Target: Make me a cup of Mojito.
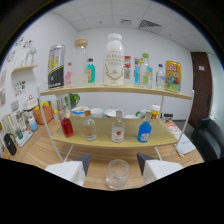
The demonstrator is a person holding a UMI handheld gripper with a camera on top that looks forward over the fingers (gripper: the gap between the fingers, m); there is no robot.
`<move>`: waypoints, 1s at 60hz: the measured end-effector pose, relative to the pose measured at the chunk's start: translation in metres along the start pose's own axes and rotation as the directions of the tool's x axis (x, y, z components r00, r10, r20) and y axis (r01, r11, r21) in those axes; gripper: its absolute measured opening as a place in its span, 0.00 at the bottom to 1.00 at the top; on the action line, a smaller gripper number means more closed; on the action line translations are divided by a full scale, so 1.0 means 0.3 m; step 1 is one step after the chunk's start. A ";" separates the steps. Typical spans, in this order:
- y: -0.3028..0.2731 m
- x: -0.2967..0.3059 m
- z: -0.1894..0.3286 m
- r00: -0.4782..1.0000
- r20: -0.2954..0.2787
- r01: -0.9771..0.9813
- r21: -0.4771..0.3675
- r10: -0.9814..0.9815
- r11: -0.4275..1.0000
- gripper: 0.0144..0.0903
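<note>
Between our two fingers, on the wooden counter, stood a clear empty glass. We held the tool wide, with a gap showing on each side of the glass, so neither finger pressed on it. The glass rested on the counter by its own weight.

Just beyond the glass we saw a two-tier wooden shelf on thin white legs. Along its lower board four bottles stood in a row: a bottle of red liquid at the left, then a rounded clear bottle, then a clear bottle with a red label, then a blue bottle with a white cap. They stood apart from one another, all upright.

On the upper board we saw taller things: a dark and silver can-like container at the left, a tall clear jar, a small teal bottle, a large white bottle in the middle, a cluster of smaller clear bottles and a yellow tin at the right end.

Off to the left of the shelf an orange container stood on the counter. Farther back were a white wall and a dark door.
</note>
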 end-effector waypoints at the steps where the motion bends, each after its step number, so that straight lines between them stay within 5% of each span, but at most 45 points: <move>1: -0.013 0.000 0.018 1.000 0.001 0.000 0.004 0.000 1.000 0.94; 10: -0.114 0.015 0.174 1.000 -0.001 -0.018 0.013 0.018 1.000 0.94; 21: -0.127 0.045 0.346 0.999 -0.026 -0.045 -0.039 0.044 0.998 0.82; 36: -0.099 0.050 0.444 0.999 -0.023 -0.049 -0.068 0.048 0.997 0.28; 60: -0.114 0.071 0.345 0.999 -0.004 -0.052 -0.021 0.052 0.998 0.26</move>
